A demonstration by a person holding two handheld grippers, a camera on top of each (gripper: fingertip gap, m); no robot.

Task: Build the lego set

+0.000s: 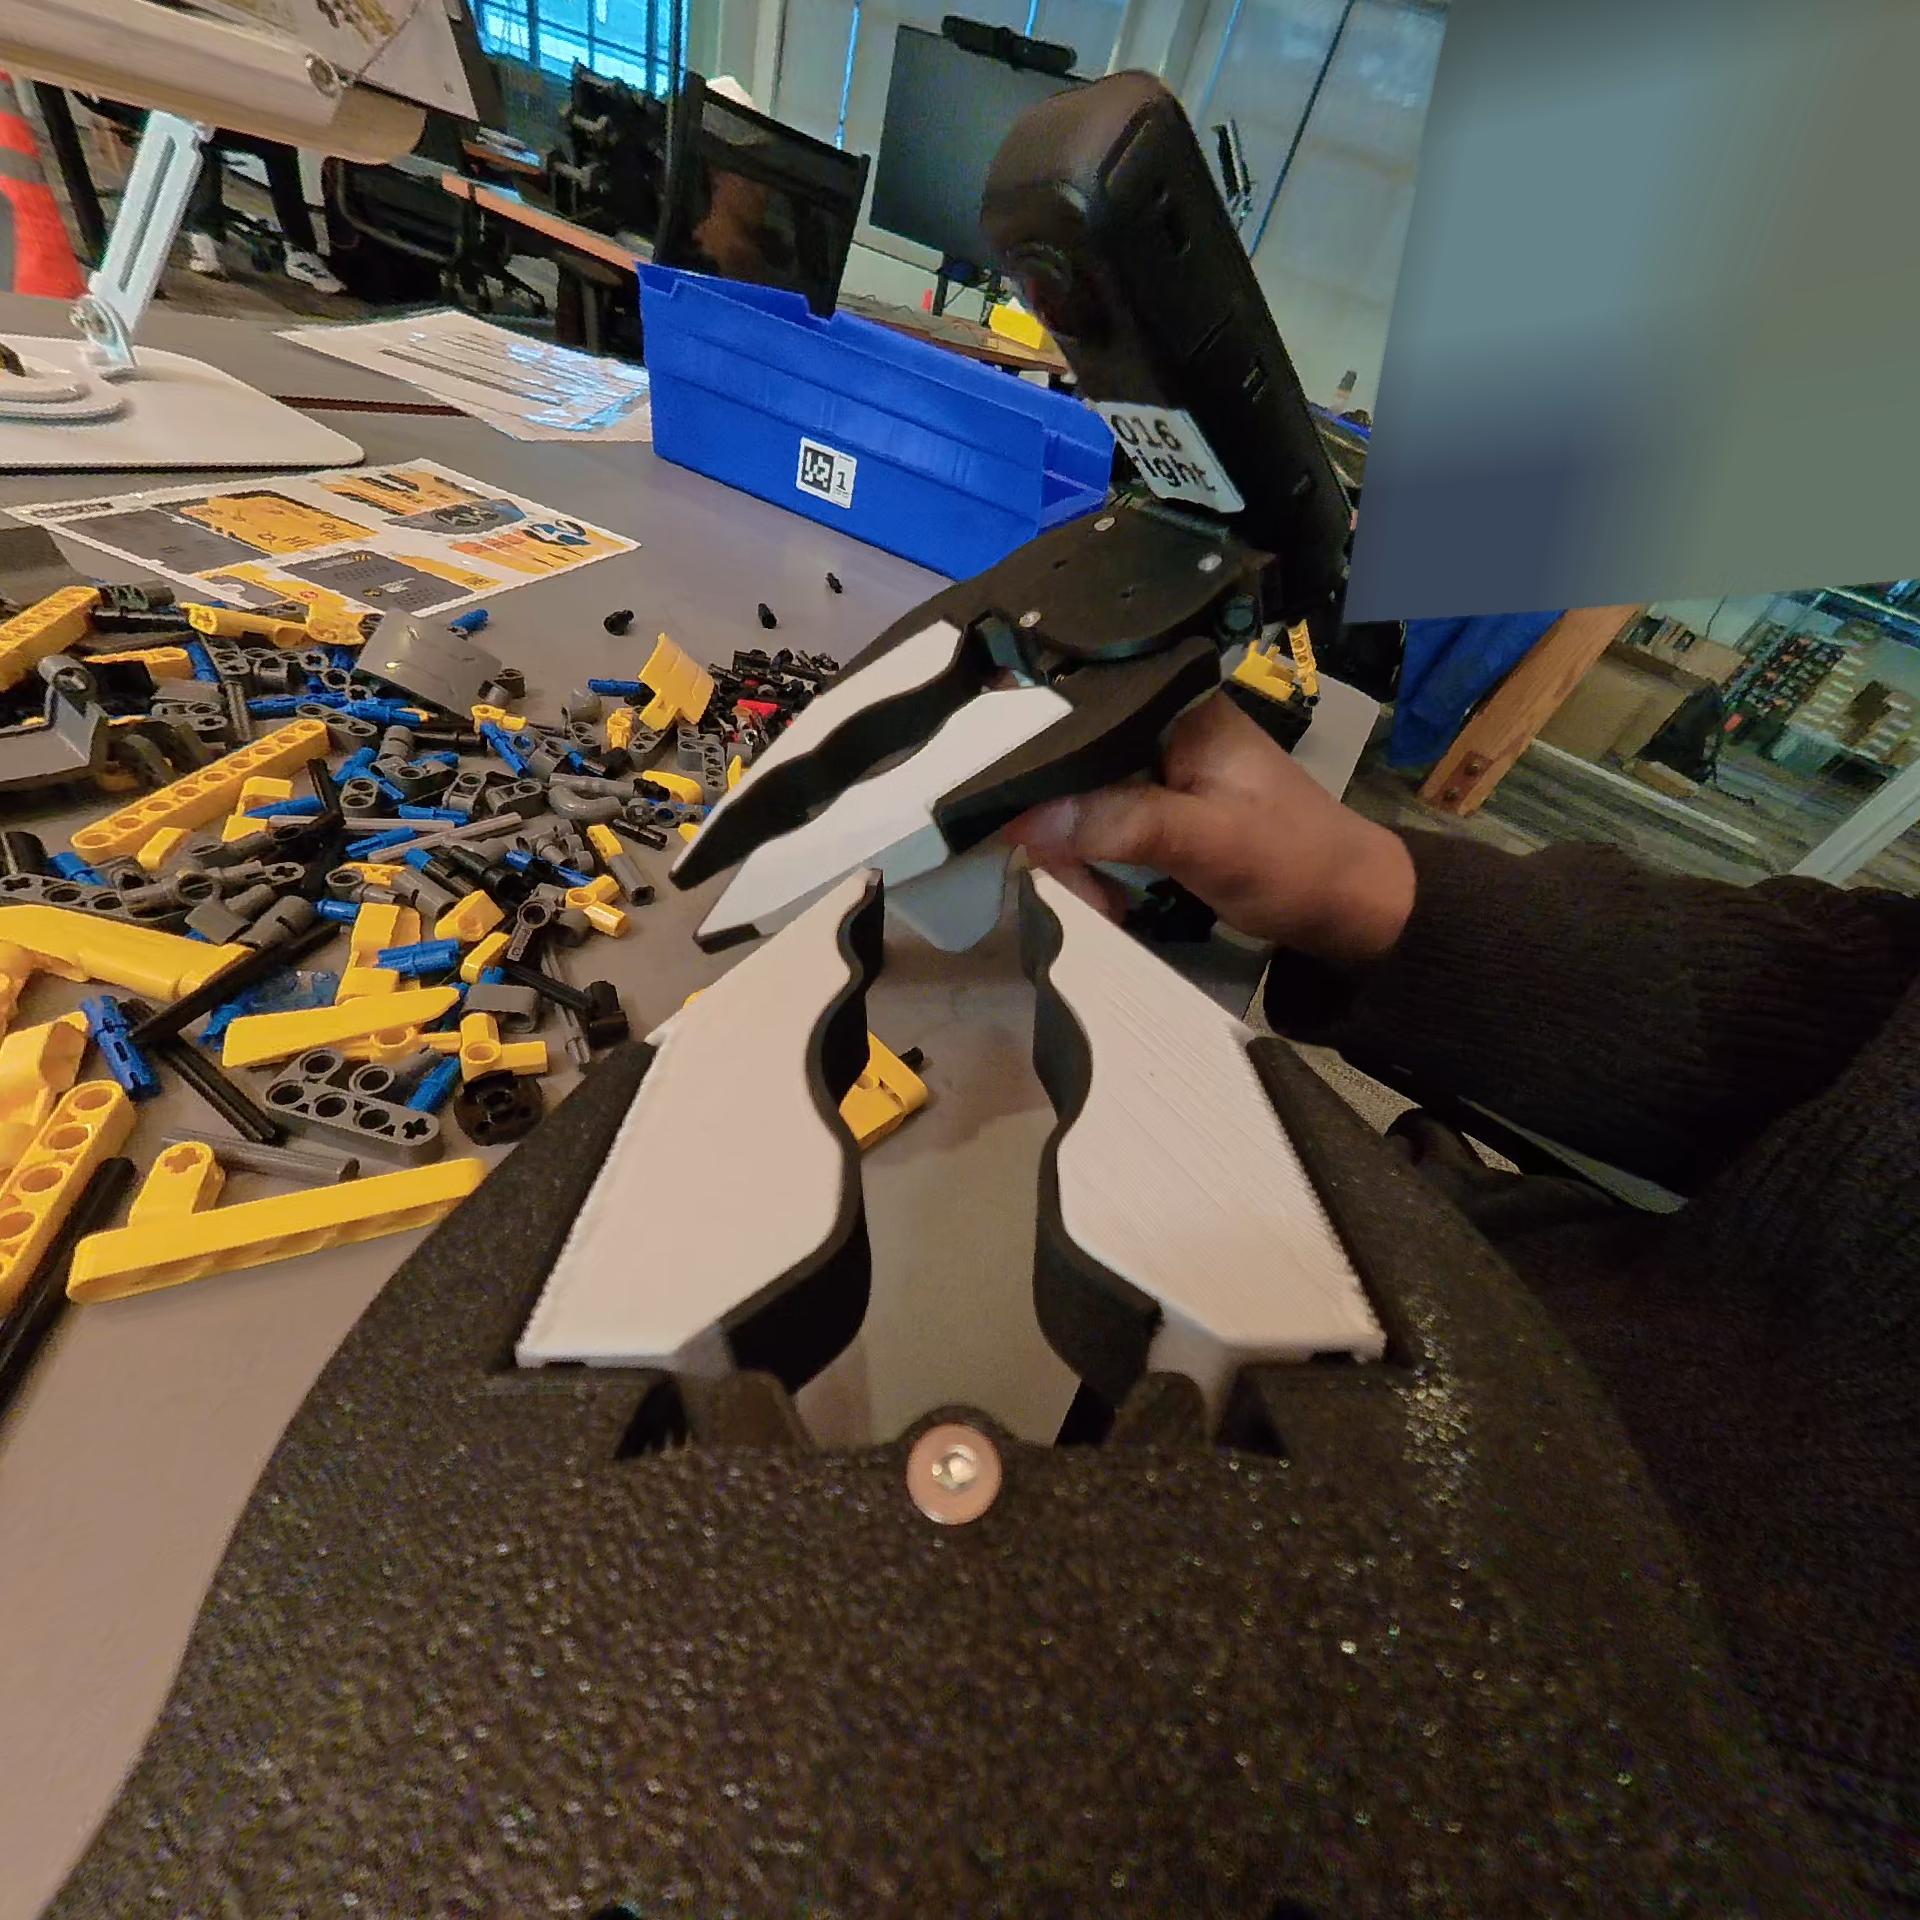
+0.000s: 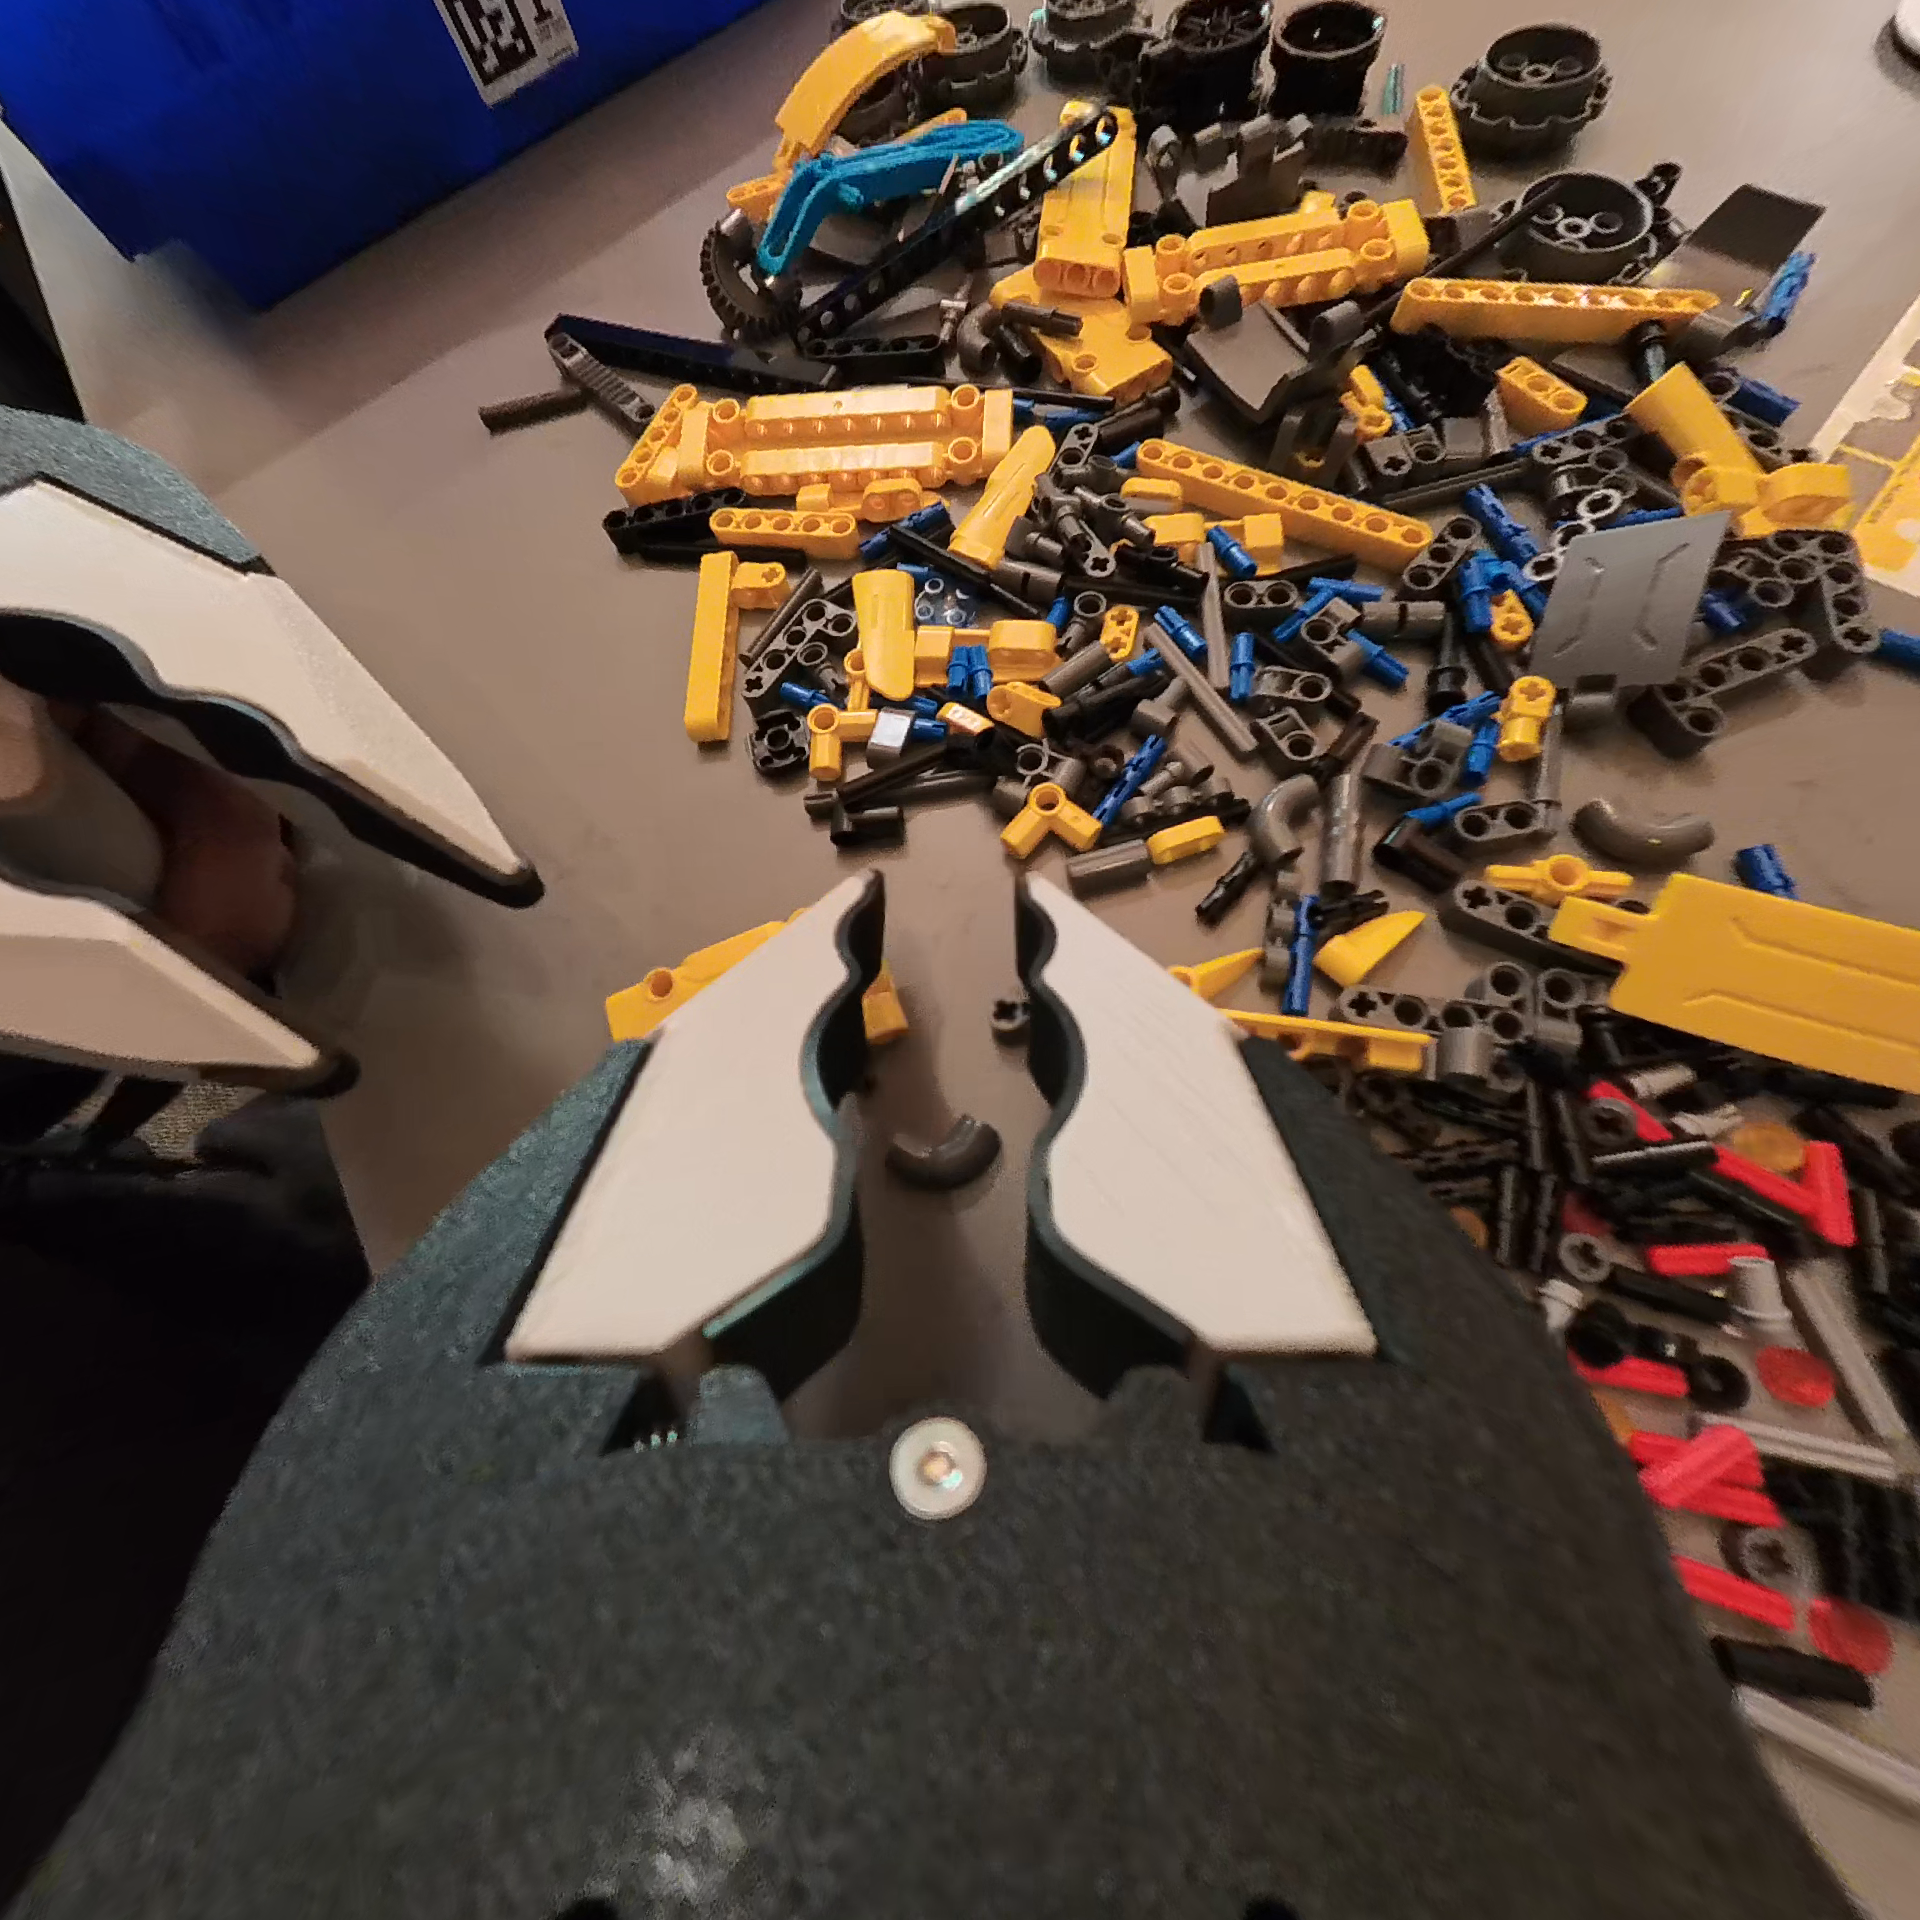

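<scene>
My left gripper (image 1: 951,894) is open and empty, held above the grey table (image 1: 966,1039) at the right edge of a pile of plastic building parts (image 1: 364,831). A yellow part (image 1: 888,1091) lies just behind its left finger. My right gripper (image 2: 948,888) is open and empty, low over the table. A small grey elbow piece (image 2: 943,1148) lies on the table between its fingers, untouched. A yellow beam (image 2: 665,997) lies under its left finger. The right gripper (image 1: 698,906) also shows in the left wrist view, held by a hand (image 1: 1247,831). The left gripper (image 2: 426,977) shows open in the right wrist view.
A blue bin (image 1: 831,416) stands at the back of the table, also in the right wrist view (image 2: 208,125). A printed sheet (image 1: 343,530) lies behind the pile. Yellow beams (image 2: 831,436), black wheels (image 2: 1538,83) and red parts (image 2: 1766,1195) are spread around. A white stand base (image 1: 156,416) sits far left.
</scene>
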